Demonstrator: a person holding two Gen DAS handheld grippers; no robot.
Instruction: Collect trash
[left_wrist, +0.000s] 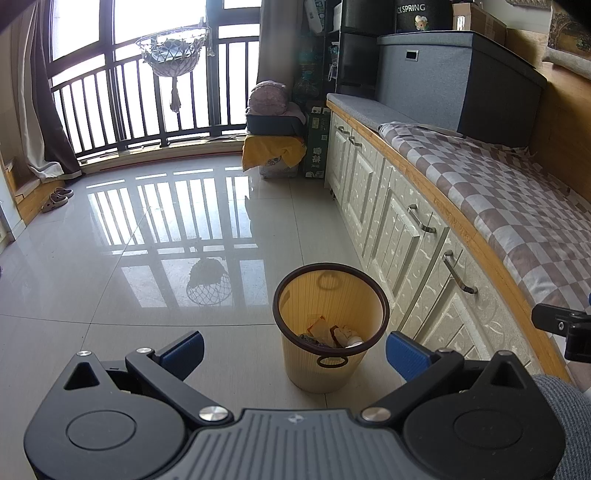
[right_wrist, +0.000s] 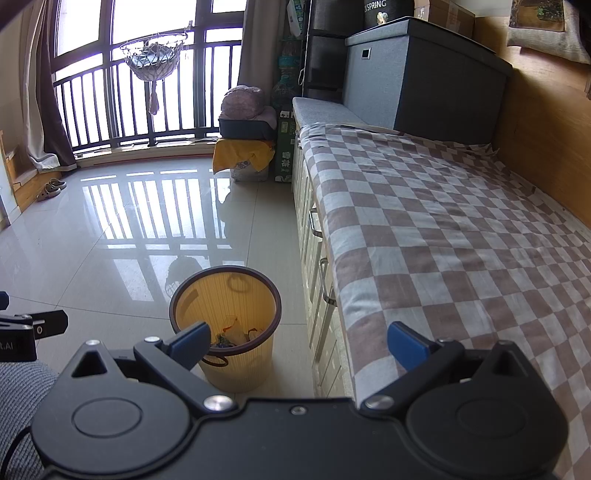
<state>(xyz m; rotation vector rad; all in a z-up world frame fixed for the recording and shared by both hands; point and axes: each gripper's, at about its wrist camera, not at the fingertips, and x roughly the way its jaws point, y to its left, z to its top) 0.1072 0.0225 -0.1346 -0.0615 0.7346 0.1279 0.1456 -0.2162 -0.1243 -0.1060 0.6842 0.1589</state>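
Left tongs (left_wrist: 294, 352) wide apart, nothing between them, held above the floor (left_wrist: 110, 280) just in front of the bin (left_wrist: 330, 326). Right tongs (right_wrist: 298, 341) also wide, empty, held over the gap between the bin (right_wrist: 226, 325) and the bench's front edge.

Bin is yellow with a dark rim, upright on the tiled floor, just beside the white cabinet doors (left_wrist: 417, 240) under the bench. Trash (left_wrist: 328, 334) lies in the bin's bottom: crumpled wrappers and paper, pieces too small to tell apart. In the right view the trash (right_wrist: 236, 334) shows behind the left blue pad.

Bench carries a checked cloth (right_wrist: 443, 229), bare of litter where visible. A grey box (right_wrist: 413, 74) stands at its far end. Slippers (left_wrist: 55, 197) lie by the curtain, well apart from the bin. Each view catches the other tool at the frame edge, plus a grey sleeve (right_wrist: 18, 391).
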